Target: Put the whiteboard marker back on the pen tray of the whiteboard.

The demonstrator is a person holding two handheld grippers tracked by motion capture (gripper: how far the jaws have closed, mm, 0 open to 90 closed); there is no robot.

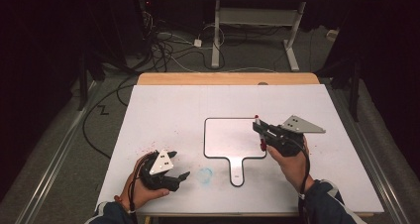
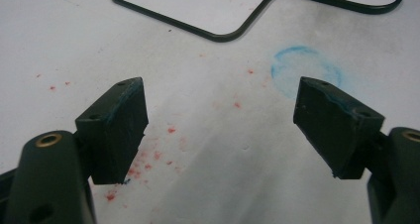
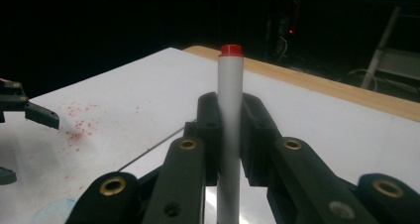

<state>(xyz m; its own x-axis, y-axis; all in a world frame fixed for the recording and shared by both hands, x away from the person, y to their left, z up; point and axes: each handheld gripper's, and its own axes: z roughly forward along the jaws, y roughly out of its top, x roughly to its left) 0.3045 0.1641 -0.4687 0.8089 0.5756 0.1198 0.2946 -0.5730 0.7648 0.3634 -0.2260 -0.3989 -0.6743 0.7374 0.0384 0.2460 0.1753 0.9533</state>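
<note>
Right gripper (image 1: 259, 131): my fingers clamp the red-capped marker (image 3: 230, 130), upright over the whiteboard paddle (image 1: 229, 137).
Left gripper (image 1: 174, 170): fingers wide apart, holding nothing.
Nearby: red specks (image 2: 148, 157), blue smudge (image 2: 307, 70) on the surface (image 1: 168, 110).

White marker (image 3: 230, 130) w/ red cap; white board (image 1: 223, 140), black rim; black tools.
</note>
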